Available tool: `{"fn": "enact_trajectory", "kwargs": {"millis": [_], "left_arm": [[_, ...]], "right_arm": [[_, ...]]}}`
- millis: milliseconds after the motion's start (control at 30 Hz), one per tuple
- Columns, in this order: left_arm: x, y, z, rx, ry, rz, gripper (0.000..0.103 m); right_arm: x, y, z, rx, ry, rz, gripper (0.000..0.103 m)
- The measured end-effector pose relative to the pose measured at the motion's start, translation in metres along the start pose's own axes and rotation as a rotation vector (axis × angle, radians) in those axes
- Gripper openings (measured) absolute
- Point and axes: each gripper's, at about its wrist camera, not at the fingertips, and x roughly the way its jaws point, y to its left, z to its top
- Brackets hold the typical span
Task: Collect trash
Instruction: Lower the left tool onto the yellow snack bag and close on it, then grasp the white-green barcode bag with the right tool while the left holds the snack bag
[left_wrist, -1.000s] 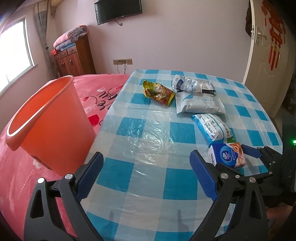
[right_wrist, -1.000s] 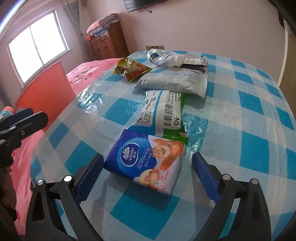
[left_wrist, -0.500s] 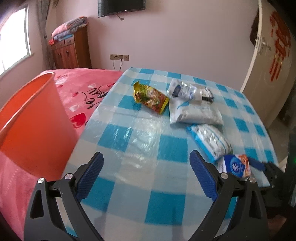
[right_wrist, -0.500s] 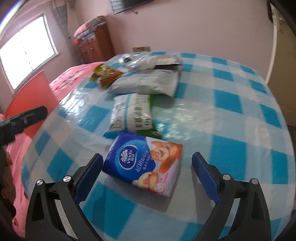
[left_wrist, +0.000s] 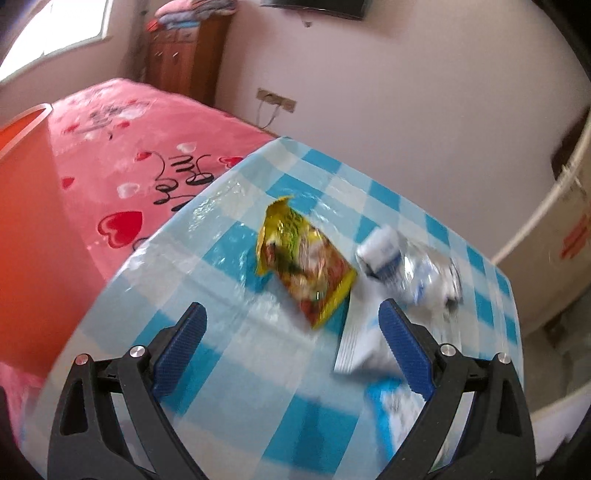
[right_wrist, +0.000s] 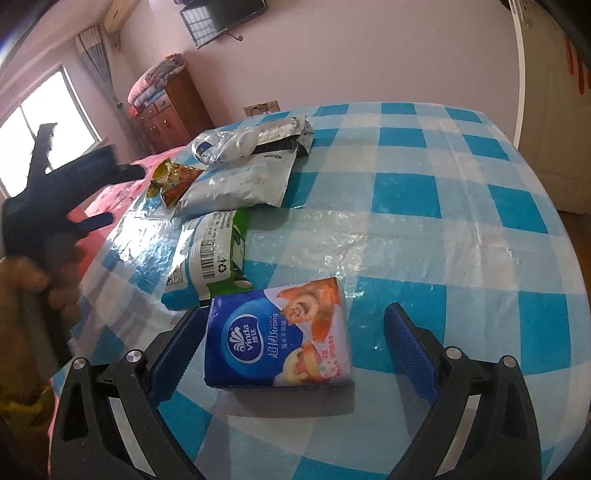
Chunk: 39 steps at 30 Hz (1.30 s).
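Several wrappers lie on the blue-checked table (right_wrist: 424, 229). A blue Vinda tissue pack (right_wrist: 277, 339) rests between the wide-apart fingers of my right gripper (right_wrist: 295, 339), which is open. Behind it are a green-and-white pack (right_wrist: 210, 254), a white pouch (right_wrist: 240, 181) and a crumpled silver wrapper (right_wrist: 251, 140). In the left wrist view a yellow snack bag (left_wrist: 303, 258) lies just ahead of my open left gripper (left_wrist: 291, 343), with the silver wrapper (left_wrist: 410, 262) to its right. The left gripper (right_wrist: 74, 192) also shows at the right wrist view's left, held in a hand.
An orange bucket (left_wrist: 26, 221) stands left of the table against a pink bedspread (left_wrist: 129, 155). A wooden cabinet (right_wrist: 170, 110) with folded blankets stands by the back wall under a TV. A white door (right_wrist: 554, 92) is at the right.
My left gripper has swung forward and right toward the yellow snack bag, leaving the bucket at the frame's left edge. My right gripper has closed in on the tissue pack, which now sits between its fingers.
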Motion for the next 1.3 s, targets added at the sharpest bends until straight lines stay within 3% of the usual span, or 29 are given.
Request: {"fn": "enact_trajectory", "kwargs": {"millis": [300,700,800,933,1133,1300], "left_arm": [[0.046,0.006,0.033,-0.179,0.013,0.029,0.095],[0.076,-0.01,0.041,-0.112,0.042,0.147,0.094],[0.078,-0.016,0.039,-0.068,0.035,0.211,0.084],[0.076,-0.02,0.036,-0.048,0.022,0.195,0.064],[0.069,-0.022,0.029,-0.011,0.019,0.195,0.052],[0.059,-0.017,0.02,0.006,0.023,0.181,0.049]], "right_arm": [[-0.002,-0.006,0.001,0.018,-0.006,0.064,0.098],[-0.002,-0.012,0.003,0.02,-0.004,0.116,0.099],[-0.002,-0.012,0.004,0.016,-0.002,0.123,0.099],[-0.002,-0.013,0.004,0.01,0.001,0.13,0.099],[-0.002,-0.014,0.005,0.007,0.003,0.136,0.099],[-0.002,-0.013,0.005,0.004,0.005,0.135,0.099]]}}
